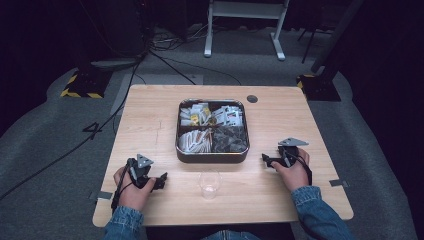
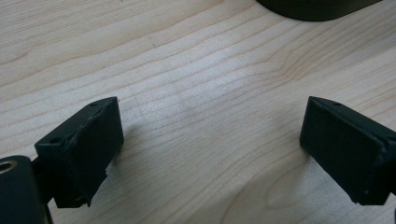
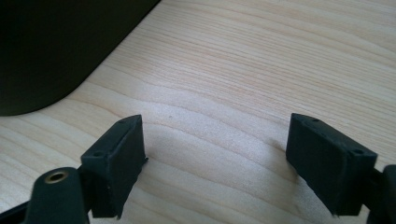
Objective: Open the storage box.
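A dark square tin (image 1: pixel 212 156) with four compartments of small packets stands in the middle of the wooden table (image 1: pixel 150 115). A clear glass (image 1: pixel 209 184) stands upright just in front of it. My left gripper (image 1: pixel 161 181) rests on the table at the front left, pointing toward the glass. In the left gripper view its jaws stand wide apart over bare wood, and my left gripper (image 2: pixel 210 149) is open. My right gripper (image 1: pixel 265 160) rests at the front right, aimed at the tin's right side. My right gripper (image 3: pixel 215 158) is open too, with nothing between its fingers.
The tin's dark wall (image 2: pixel 317 9) shows at the top of the left gripper view and again as the tin's wall (image 3: pixel 56 51) at the upper left of the right gripper view. A round grommet (image 1: pixel 252 98) sits near the far edge. Cables and stand feet lie on the floor beyond.
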`<state>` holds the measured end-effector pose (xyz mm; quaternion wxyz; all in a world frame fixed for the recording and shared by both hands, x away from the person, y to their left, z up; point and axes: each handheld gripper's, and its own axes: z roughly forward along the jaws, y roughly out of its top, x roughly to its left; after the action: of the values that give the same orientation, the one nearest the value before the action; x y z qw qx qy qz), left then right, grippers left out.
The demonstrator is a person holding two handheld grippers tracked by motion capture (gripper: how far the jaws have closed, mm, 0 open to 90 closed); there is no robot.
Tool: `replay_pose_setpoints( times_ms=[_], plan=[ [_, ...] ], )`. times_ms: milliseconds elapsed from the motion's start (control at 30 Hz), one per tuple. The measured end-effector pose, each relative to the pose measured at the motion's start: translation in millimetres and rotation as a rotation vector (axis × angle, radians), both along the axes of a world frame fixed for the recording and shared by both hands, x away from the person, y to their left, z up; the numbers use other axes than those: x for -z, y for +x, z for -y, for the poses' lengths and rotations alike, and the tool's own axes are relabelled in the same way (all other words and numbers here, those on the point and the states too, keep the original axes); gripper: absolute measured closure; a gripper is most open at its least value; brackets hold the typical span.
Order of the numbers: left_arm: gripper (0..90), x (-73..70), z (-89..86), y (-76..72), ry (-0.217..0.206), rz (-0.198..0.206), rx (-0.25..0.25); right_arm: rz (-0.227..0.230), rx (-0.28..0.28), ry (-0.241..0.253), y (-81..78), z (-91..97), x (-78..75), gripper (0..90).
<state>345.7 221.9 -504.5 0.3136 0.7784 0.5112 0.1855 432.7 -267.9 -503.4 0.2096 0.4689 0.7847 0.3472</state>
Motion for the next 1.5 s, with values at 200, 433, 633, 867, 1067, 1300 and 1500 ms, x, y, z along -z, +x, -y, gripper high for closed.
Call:
replay_pose_setpoints(
  times_ms=[200, 433, 633, 867, 1067, 1300, 1500],
  plan=[
    [6.7, 0.0, -2.7, 3.0, 0.002, 0.0, 0.037, -0.001, 0.001, 0.0, 0.1, -0.2, 0.0, 19.5],
    [6.5, 0.2, -3.3, 3.5, 0.004, 0.002, 0.044, 0.0, -0.003, -0.001, -0.7, -0.1, 0.0, 19.5],
    [6.6, 0.2, -3.1, 3.3, 0.003, 0.001, 0.042, -0.001, -0.006, -0.001, -1.0, -0.1, 0.0, 19.6],
    [6.4, -0.1, -4.4, 4.9, 0.005, 0.001, 0.059, 0.002, -0.022, 0.006, -2.2, 0.7, -0.9, 27.7],
    [6.6, -0.1, -6.1, 7.7, 0.002, 0.002, 0.068, 0.01, -0.031, 0.031, -3.6, 2.0, -9.6, 33.9],
    [7.0, -0.1, -5.6, 8.0, 0.006, 0.004, 0.055, 0.025, -0.077, 0.078, -9.8, -5.7, -34.1, 39.2],
    [7.1, 0.1, -5.4, 7.6, 0.005, 0.004, 0.054, 0.029, -0.129, 0.099, -12.6, -16.4, -58.9, 41.7]
  ],
)
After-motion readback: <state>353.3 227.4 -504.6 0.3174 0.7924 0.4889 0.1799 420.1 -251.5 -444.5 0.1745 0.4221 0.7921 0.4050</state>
